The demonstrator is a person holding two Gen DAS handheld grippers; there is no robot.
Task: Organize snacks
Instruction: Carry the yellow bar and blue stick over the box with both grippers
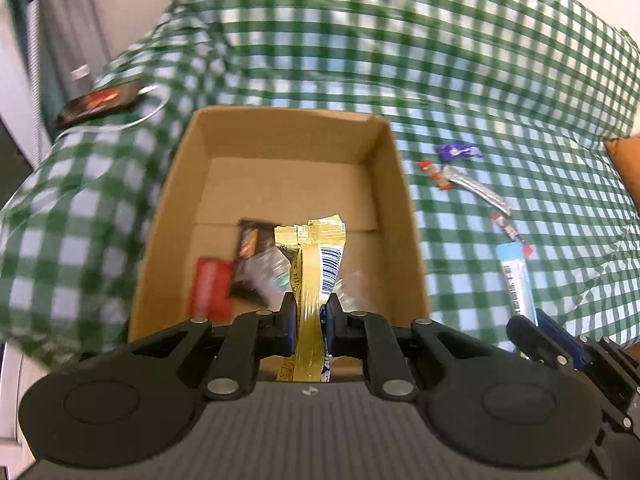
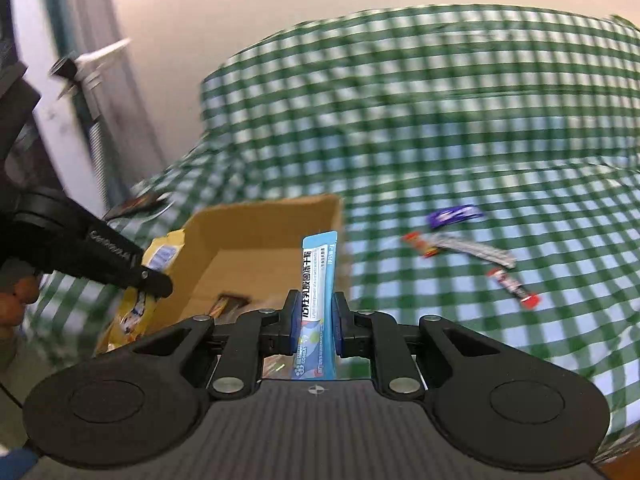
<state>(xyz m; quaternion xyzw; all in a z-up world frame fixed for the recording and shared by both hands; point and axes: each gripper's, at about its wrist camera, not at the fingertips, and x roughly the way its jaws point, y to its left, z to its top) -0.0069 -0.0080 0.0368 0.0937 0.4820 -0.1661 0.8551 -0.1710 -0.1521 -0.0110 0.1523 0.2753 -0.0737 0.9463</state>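
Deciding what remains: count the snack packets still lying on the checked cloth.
4: purple packet, red-ended stick, silver stick, small red-tipped stick, all right of the box.

A green-and-white checked cloth point(image 1: 460, 60) lies under a plain brown cardboard box point(image 1: 404, 216). A gold packet with a white barcode panel point(image 1: 316, 256), a sky-blue packet point(image 2: 318, 280), a red wrapper point(image 1: 210, 288) and a purple wrapper point(image 1: 459, 151) add colour.

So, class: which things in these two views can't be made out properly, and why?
- Left wrist view: clear wrappers in the cardboard box, motion-blurred.
- Left wrist view: right tool, cut off by the edge.
- Right wrist view: yellow packet, partly behind the left tool.
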